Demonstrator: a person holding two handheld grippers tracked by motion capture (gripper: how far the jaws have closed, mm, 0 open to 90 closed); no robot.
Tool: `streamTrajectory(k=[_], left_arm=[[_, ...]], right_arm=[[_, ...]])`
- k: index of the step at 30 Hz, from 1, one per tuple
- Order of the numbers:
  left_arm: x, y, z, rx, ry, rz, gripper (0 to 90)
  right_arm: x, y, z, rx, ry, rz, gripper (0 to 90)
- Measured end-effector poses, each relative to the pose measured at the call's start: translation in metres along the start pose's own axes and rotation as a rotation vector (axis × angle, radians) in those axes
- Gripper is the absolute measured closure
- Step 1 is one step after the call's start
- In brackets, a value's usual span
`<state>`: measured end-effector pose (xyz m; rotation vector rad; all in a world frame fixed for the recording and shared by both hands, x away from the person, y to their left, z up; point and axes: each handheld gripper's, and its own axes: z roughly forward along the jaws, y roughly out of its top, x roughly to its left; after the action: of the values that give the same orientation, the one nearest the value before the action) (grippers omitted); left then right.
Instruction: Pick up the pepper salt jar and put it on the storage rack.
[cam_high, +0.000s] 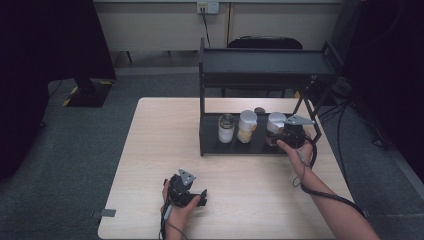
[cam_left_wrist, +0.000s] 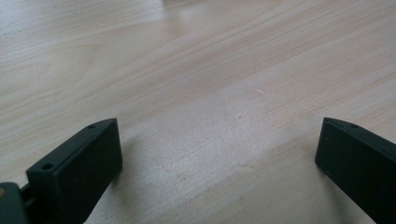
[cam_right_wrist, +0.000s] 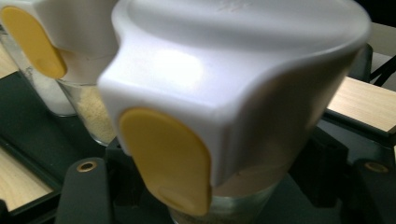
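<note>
The left hand-held gripper (cam_high: 202, 196) rests released on the counter (cam_high: 150, 150), well in front of the rack (cam_high: 210, 142), likely waiting. On the rack's lower shelf, the right hand-held gripper (cam_high: 280, 136) is clenched around the rightmost jar (cam_right_wrist: 233, 93), presumably to move it.

1. The high view looks forward and down from above the person's side, taking in the whole table (cam_high: 150, 165), the black rack (cam_high: 265, 75) at its far edge and the floor around.
2. The left gripper view sits very low and close over the tabletop (cam_left_wrist: 210, 70), facing along the bare wood grain.
3. The right gripper view looks from very close at a white-lidded jar (cam_right_wrist: 233, 93) on the rack's lower shelf (cam_right_wrist: 28, 121).
4. That jar (cam_high: 275, 122) also shows in the high view.
</note>
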<state>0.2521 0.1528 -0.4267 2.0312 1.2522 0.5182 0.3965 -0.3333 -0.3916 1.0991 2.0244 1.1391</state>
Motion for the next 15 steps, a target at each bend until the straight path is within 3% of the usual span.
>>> streamTrajectory(k=[15], left_arm=[[0.0000, 0.0001, 0.0000, 0.001, 0.000, 0.000, 0.0]], right_arm=[[-0.0008, 0.0016, 0.0058, 0.002, -0.013, -0.001, 30.6]])
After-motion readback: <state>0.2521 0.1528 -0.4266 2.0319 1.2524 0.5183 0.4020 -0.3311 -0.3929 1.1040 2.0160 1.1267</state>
